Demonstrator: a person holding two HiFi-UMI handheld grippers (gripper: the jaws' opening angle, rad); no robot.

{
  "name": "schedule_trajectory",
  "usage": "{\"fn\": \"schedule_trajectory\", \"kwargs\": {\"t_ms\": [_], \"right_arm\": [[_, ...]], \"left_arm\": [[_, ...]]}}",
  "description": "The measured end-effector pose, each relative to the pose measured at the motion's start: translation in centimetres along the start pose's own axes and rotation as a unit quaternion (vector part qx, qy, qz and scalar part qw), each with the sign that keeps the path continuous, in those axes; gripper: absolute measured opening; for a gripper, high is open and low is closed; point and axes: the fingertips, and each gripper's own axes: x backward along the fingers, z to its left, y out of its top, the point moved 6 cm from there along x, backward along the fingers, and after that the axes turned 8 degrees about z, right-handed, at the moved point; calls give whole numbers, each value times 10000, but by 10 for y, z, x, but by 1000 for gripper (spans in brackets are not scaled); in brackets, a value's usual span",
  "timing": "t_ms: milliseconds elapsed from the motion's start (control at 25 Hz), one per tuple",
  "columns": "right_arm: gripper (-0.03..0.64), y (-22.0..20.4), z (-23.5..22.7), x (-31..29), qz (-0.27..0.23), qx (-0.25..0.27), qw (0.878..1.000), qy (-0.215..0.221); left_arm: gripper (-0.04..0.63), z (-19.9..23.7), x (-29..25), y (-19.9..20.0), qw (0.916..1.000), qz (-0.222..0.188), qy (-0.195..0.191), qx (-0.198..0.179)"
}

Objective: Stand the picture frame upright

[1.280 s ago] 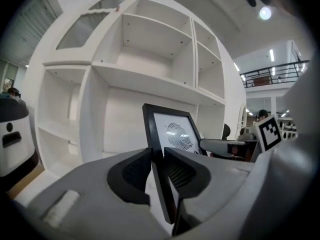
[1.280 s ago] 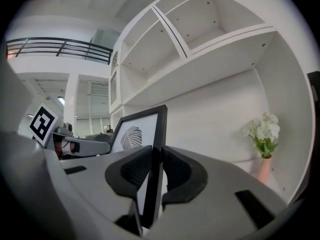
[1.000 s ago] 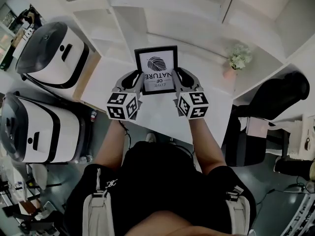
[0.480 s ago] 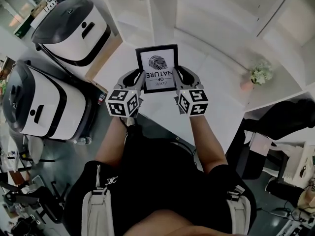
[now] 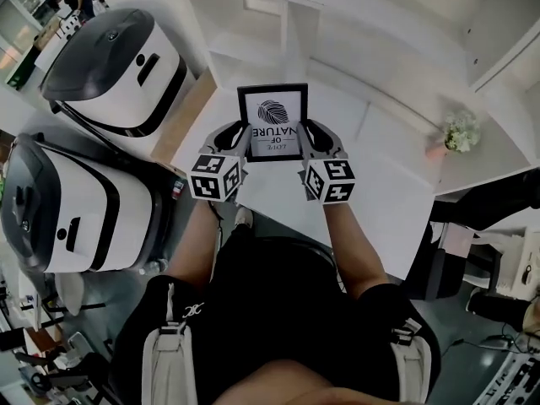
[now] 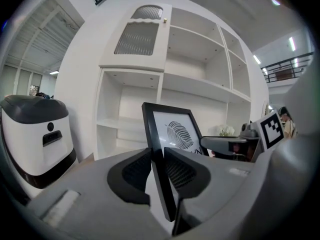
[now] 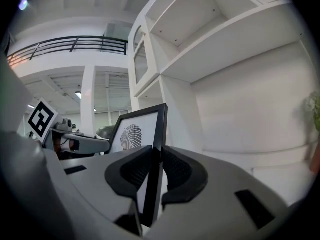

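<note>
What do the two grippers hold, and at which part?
Both hold the picture frame: left gripper on its left edge, right gripper on its right edge.

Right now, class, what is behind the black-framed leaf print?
White open shelving stands behind the black-framed leaf print; the shelf section directly behind it is covered.

White bench [image 5: 384, 188] against white shelf unit [image 5: 245, 45]. Small flower plant [image 5: 458, 132] in pinkish pot stands on bench, near back right end. Floor [image 5: 460, 344] left of bench carries two white-and-dark rounded units: rear machine [image 5: 114, 57], near machine [image 5: 67, 201].
</note>
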Motion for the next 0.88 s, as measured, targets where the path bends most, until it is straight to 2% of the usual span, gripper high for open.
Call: {"fn": "schedule_trajectory", "kwargs": {"t_ms": [200,400,640,880], "right_arm": [[71,-6,10,-43,34,-156,9984,-541],[71,-22,10,-72,126,-407,9923,-1160],[71,-51,10,-78,282,-874,9774,-1904],[71,-66,4,-92,425,-1092,9689,-2181]], "left_arm": [[91,51,-33,0,9984,191,-521,-111],[89,84,-71,-6,9918,496,-1143,-297],[89,94,-106,-17,9769,868,-1830,-687],[87,104,-132,-25,9677,1001,-2164,-821]]}}
